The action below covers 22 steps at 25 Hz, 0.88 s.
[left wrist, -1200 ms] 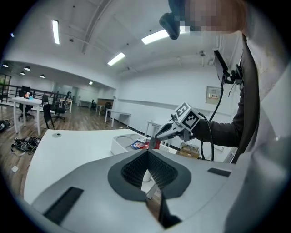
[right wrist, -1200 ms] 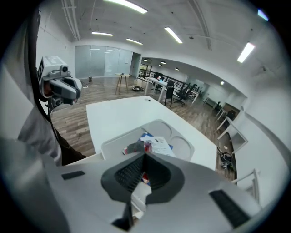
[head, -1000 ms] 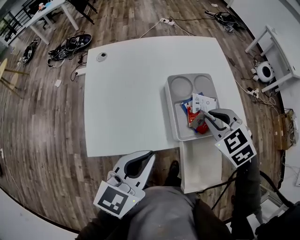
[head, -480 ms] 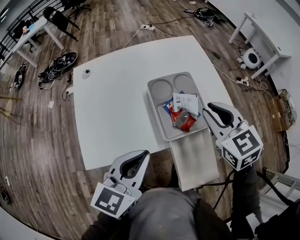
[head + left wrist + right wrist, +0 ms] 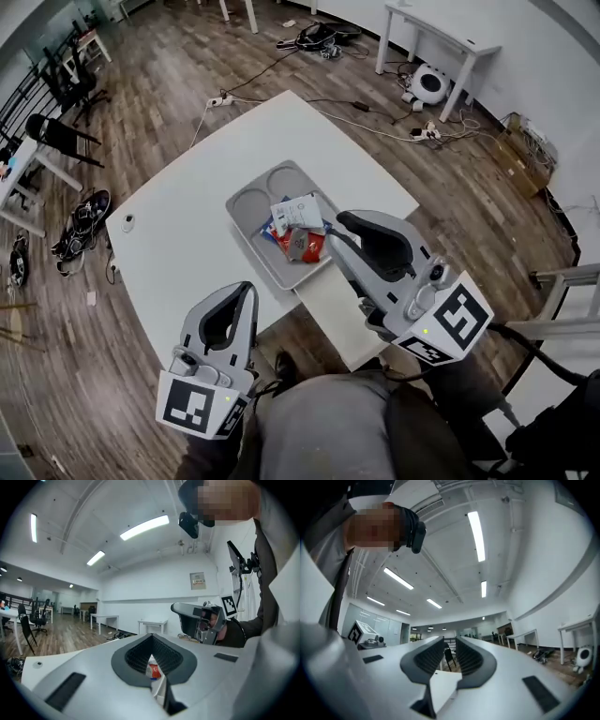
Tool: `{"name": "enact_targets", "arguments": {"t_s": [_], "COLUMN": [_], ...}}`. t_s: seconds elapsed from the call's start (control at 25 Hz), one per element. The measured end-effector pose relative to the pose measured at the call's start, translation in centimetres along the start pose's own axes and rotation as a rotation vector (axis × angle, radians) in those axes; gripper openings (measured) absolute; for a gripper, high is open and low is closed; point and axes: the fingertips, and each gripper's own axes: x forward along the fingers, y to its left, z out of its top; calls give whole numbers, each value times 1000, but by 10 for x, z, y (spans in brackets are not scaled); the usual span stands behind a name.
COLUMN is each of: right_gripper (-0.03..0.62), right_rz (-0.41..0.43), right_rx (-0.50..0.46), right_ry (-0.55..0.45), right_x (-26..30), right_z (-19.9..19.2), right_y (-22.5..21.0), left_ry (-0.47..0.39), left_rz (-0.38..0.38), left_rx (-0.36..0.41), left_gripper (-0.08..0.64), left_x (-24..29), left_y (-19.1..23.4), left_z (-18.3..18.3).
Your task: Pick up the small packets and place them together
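Several small packets lie heaped in the grey tray (image 5: 251, 242) on the white table (image 5: 187, 225): a white one (image 5: 298, 211) and a blue one under it, and a red one (image 5: 307, 246) nearest me. My right gripper (image 5: 345, 221) hangs high above the tray's near corner. Its jaws have just been opening and stand a narrow gap apart, with nothing between them in the right gripper view (image 5: 450, 641). My left gripper (image 5: 247, 287) is raised off the table's near edge, shut and empty (image 5: 151, 637). Below its tips the red packet (image 5: 153, 670) shows.
A white board (image 5: 339, 302) juts out below the table's near edge by the tray. A small round object (image 5: 127, 222) sits at the table's far left corner. Chairs, cables and white desks (image 5: 441, 37) stand on the wooden floor around.
My right gripper has lifted off the red packet, which stays in the tray, and risen well above it. The left gripper has risen too. The head view has swung, so the table looks turned.
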Motion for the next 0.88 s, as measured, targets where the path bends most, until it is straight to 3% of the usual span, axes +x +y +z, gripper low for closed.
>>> {"name": "enact_targets", "arguments": {"t_s": [0.24, 0.76, 0.88], "right_gripper": [83, 64, 20], "right_rz": [5, -20, -11], "right_rx": [23, 23, 12], "right_ry": [-47, -20, -15], "right_x": [-4, -9, -8], "right_z": [-4, -3, -7], "right_y": [28, 35, 37], "left_ry": [-49, -65, -59], "left_rz": [-25, -72, -76], "left_rx": [65, 77, 75], "left_gripper": [2, 2, 2], "left_x": [18, 31, 32], "left_y": [-6, -30, -31], "left_z": [24, 39, 36]}}
